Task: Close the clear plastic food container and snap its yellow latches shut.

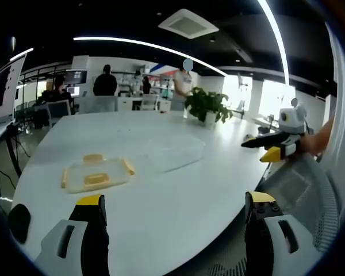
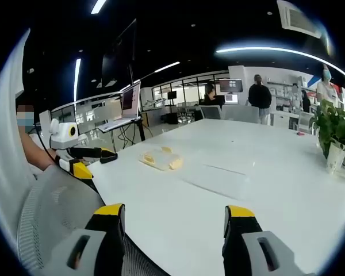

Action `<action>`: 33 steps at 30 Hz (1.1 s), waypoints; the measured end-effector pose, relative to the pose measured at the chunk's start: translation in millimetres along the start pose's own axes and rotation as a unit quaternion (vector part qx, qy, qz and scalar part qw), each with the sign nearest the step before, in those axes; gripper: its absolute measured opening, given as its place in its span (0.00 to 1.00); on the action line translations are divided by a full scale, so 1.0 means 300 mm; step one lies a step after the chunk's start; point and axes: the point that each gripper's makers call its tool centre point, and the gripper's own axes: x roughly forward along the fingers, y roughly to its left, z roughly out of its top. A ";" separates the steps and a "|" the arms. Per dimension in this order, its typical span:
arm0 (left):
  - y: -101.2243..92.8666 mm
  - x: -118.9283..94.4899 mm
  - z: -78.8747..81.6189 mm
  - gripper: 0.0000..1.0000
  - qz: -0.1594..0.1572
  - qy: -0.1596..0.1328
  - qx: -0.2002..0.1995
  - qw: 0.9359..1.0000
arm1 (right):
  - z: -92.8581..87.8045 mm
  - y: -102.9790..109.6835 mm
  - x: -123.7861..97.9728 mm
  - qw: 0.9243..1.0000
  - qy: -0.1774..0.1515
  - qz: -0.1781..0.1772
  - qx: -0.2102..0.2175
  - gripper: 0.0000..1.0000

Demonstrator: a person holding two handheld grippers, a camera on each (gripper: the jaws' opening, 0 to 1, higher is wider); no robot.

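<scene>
Both grippers' fingers [image 1: 92, 201] wide apart, empty.

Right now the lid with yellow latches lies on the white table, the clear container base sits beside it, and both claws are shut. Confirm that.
Not quite: both claws are open. The left claw and right claw each hold their jaws wide apart in their own views. The lid lies on the white table beside the clear container base, as said.

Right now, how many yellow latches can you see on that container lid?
4 on the lid: far latch, right latch, left latch, and one nearer the middle. Others may be hidden.
</scene>
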 end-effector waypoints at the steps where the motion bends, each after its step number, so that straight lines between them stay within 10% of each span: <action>1: 0.001 0.000 0.001 0.99 0.001 -0.001 0.000 1.000 | -0.001 0.000 0.000 1.000 0.000 0.000 0.000 0.69; 33: -0.004 -0.003 -0.003 0.97 0.000 0.000 0.012 1.000 | -0.010 -0.018 -0.003 1.000 0.005 -0.016 0.005 0.69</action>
